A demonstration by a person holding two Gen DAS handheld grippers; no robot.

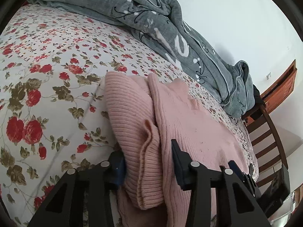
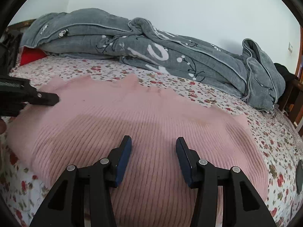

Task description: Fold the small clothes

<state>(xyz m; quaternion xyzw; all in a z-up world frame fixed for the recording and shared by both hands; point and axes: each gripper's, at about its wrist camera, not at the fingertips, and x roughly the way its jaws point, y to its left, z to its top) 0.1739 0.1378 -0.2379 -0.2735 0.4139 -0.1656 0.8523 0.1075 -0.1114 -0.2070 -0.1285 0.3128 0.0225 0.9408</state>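
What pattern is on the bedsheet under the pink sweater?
White with red roses and olive leaves on the bedsheet; clearest in the left wrist view.

Sweater [image 2: 151, 117] far edge blurred; chair [image 1: 265, 132] cut by frame edge.

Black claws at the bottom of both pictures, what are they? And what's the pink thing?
They are two pinching tools, one in each of a person's hands, each with a small camera looking along its fingers. One picture comes from the left gripper, the other from the right gripper. A pink sweater lies on a flowery bed sheet, with a grey blanket behind. A folded pink sleeve sits between the left jaws; I cannot tell if it is pinched. The right gripper is open, holding nothing.
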